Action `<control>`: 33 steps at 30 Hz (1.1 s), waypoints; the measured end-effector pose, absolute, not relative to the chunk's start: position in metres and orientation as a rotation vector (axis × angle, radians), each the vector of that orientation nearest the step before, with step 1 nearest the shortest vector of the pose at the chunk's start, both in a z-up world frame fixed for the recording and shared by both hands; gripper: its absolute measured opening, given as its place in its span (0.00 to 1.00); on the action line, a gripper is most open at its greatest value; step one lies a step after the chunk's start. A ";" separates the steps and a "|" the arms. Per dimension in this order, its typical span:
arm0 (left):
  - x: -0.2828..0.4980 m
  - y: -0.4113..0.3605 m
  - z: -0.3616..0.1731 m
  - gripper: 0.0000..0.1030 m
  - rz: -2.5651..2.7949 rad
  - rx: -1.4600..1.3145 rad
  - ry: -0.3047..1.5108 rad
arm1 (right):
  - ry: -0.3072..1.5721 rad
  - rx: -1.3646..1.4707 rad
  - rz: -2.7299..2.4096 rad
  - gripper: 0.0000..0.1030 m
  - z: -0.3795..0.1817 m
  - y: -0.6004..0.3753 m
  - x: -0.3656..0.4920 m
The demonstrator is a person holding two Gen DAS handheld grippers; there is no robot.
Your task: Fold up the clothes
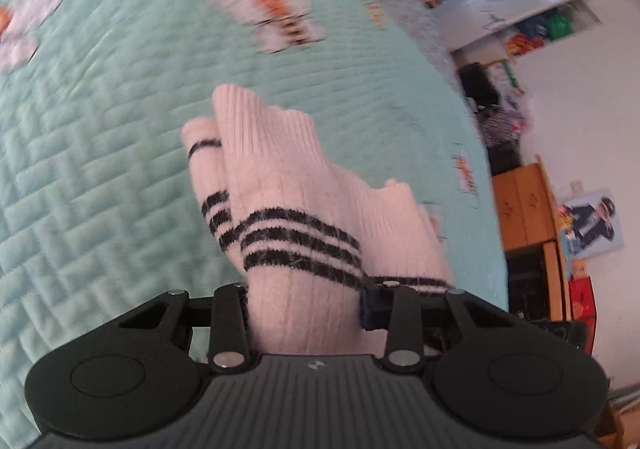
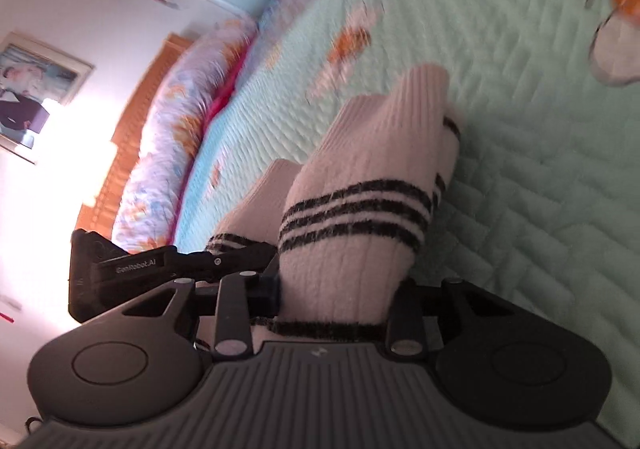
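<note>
From the left wrist, the left gripper (image 1: pixel 304 313) is clamped on a white knit garment (image 1: pixel 280 185) with black stripes — the cloth bunches between its fingers at lower centre and rises toward mid-frame, held up off the green quilt (image 1: pixel 100 129). A bee print (image 1: pixel 280 17) sits on the quilt at upper centre, blurred. Shelves and a cabinet (image 1: pixel 524 205) fill the right edge.

From the right wrist, the right gripper (image 2: pixel 336 301) also pinches the garment (image 2: pixel 360 169), which stands in thick ribbed folds at centre, above the quilt (image 2: pixel 540 169). The left gripper (image 2: pixel 224 255) shows at lower left, closed on the same cloth just beside it. A long pillow (image 2: pixel 180 137) lies along the upper left, by a wooden headboard (image 2: pixel 132 121).

So both tools hold one bunched piece in the air; blur suggests motion. I judge it a carry or shake-out stage — whether a fold is being opened or closed, I cannot tell. Next it needs laying flat on the quilt, both grips kept firm.
</note>
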State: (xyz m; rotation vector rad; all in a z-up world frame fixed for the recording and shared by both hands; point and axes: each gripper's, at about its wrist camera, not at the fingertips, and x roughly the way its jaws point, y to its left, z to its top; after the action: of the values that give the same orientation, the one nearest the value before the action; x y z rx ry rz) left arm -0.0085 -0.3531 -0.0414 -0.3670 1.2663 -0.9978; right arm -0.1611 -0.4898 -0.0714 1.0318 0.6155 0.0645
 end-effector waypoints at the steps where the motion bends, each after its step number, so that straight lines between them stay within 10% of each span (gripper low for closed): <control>1: -0.014 -0.356 -0.033 0.37 -1.000 -0.357 1.254 | 0.580 1.045 0.059 0.34 -0.065 -0.493 -0.176; 14: -0.191 -0.532 0.053 0.37 -1.400 -0.384 1.279 | 0.399 0.807 -0.240 0.33 0.085 -0.635 -0.422; 19: -0.234 -0.587 0.072 0.39 -1.460 -0.358 1.035 | 0.414 0.716 -0.269 0.35 0.141 -0.711 -0.457; 26: -0.186 -0.730 -0.132 0.39 -1.112 -0.042 1.323 | 0.710 1.023 -0.474 0.37 -0.063 -0.876 -0.410; 33: -0.172 -0.728 -0.155 0.45 -1.167 -0.105 1.284 | 0.600 1.125 -0.411 0.46 -0.127 -0.898 -0.404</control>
State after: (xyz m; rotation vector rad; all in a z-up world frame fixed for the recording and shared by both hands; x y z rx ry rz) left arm -0.1723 -0.7283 -0.1547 -0.1054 1.2837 -1.1666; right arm -0.4037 -0.8979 -0.1270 1.1253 0.6000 -0.4107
